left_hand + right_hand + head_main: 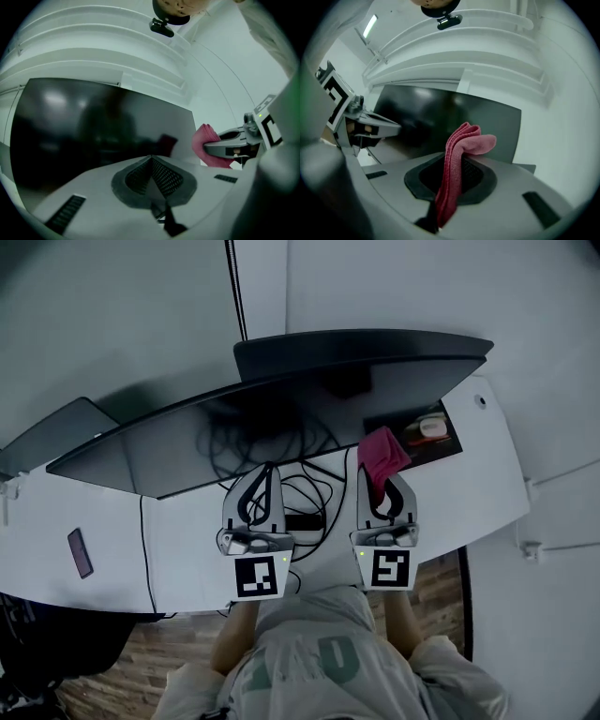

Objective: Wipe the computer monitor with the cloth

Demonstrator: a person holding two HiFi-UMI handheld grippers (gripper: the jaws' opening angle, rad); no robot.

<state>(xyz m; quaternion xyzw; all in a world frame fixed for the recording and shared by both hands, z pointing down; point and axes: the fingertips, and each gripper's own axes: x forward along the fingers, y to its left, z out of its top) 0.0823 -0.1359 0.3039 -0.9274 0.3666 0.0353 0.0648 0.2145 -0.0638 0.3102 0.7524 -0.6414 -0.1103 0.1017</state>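
Observation:
A wide dark monitor (234, 432) stands across the white desk (187, 563), its screen (93, 126) filling much of both gripper views. My right gripper (382, 486) is shut on a pink cloth (381, 455), which sticks up past the jaw tips near the screen's lower right part. In the right gripper view the folded cloth (459, 164) hangs between the closed jaws, in front of the dark screen (440, 117). My left gripper (261, 482) is shut with nothing in it, just left of the right one, below the screen. From the left gripper view the cloth (208, 145) shows at the right.
A tangle of black cables (305, 493) lies on the desk between the grippers. A phone (80, 552) rests at the desk's left. A laptop (52, 432) stands behind the monitor's left end. Small items (427, 427) sit at the right behind the screen. A white wall rises behind.

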